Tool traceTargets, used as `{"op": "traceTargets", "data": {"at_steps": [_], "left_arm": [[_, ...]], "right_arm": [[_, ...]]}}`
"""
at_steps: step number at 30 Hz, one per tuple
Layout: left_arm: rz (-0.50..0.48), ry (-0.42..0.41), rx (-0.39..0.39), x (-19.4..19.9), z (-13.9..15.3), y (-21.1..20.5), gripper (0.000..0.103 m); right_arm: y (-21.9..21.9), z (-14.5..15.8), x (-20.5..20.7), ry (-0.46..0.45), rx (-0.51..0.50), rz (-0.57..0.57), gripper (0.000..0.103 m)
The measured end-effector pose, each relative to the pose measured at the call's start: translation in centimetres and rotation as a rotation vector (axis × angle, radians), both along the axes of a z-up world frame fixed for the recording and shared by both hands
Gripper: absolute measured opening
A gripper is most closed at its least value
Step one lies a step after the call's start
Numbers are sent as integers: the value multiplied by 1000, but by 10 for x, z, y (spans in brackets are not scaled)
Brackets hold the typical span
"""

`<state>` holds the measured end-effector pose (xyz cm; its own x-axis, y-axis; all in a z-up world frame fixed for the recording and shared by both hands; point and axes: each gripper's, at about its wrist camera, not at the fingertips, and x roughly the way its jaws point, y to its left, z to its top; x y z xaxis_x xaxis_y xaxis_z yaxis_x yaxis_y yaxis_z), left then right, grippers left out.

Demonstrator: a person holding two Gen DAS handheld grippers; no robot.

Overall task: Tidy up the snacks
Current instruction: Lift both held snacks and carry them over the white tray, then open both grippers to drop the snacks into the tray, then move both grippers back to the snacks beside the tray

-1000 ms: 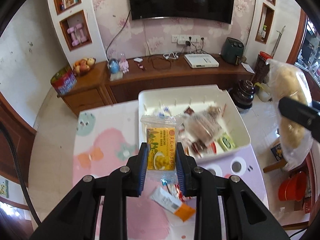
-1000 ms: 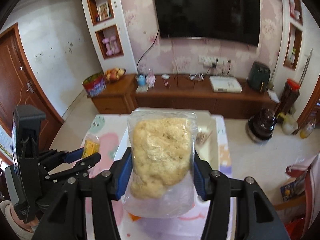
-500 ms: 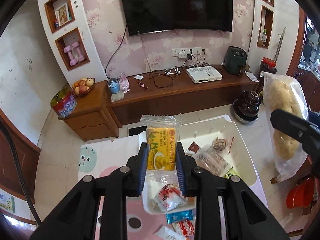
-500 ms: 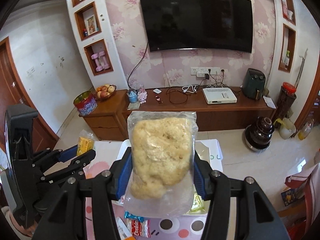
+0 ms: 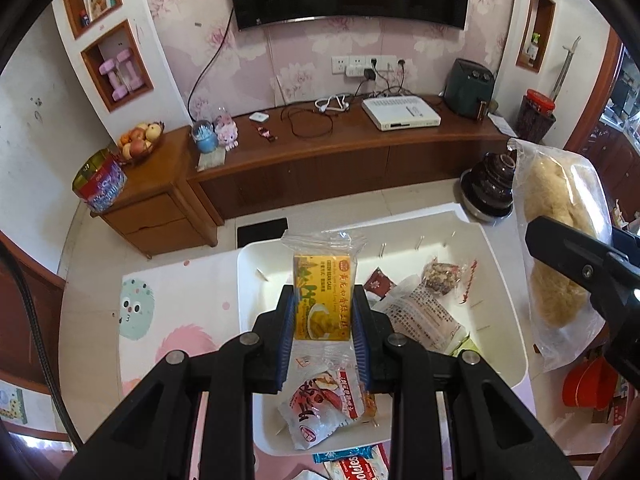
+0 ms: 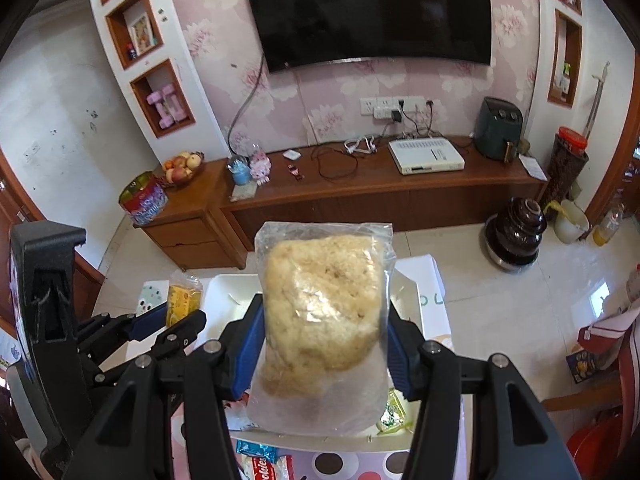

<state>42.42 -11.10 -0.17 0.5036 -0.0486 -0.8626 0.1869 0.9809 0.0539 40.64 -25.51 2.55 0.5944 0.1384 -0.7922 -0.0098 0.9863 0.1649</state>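
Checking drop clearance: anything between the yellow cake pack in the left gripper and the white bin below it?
Nothing visible blocks it. The left gripper holds the yellow cake pack over the open white bin. Below lie loose snacks, mainly a red-and-white packet, which it would land on.

Both grippers are matte black plastic linkages with silver round pivot screws and ribbed blue fingers point(image 5: 286, 336); a black cable point(image 5: 36, 320) curves at nine o'clock.

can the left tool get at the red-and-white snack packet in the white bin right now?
Probably not yet. The left tool is shut on a yellow cake packet, so its jaws are full. The red-and-white packet lies uncovered in the white bin just below.
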Motion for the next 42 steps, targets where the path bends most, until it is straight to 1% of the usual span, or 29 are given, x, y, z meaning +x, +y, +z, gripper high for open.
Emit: {"op": "traceTargets", "data": {"at_steps": [6, 8, 9, 10, 11, 12, 16, 21, 30, 35, 42], "left_arm": [[15, 44, 3, 7, -25, 1, 25], [21, 64, 7, 10, -34, 1, 31], [20, 77, 10, 12, -38, 1, 49], [18, 97, 12, 14, -43, 1, 77], [15, 109, 9, 14, -47, 1, 87], [11, 115, 5, 14, -51, 1, 91], [19, 133, 26, 12, -63, 6, 91], [31, 122, 36, 6, -63, 10, 91], [44, 91, 40, -13, -50, 17, 91], [58, 69, 40, -34, -39, 23, 91], [86, 46, 8, -69, -22, 32, 91]], "right_arm": [[1, -27, 13, 60, -5, -14, 54], [2, -36, 16, 85, -6, -13, 54], [3, -39, 17, 94, -11, -12, 54], [4, -43, 17, 102, -17, -11, 54], [6, -46, 17, 110, -28, -8, 55], [8, -49, 17, 118, -38, -7, 55], [7, -59, 17, 147, -35, -24, 56], [5, -64, 14, 163, -20, -34, 57], [7, -66, -1, 182, -1, -28, 57], [10, -63, -17, 182, 10, -20, 57], [13, -53, -48, 167, 18, -7, 57]]}}
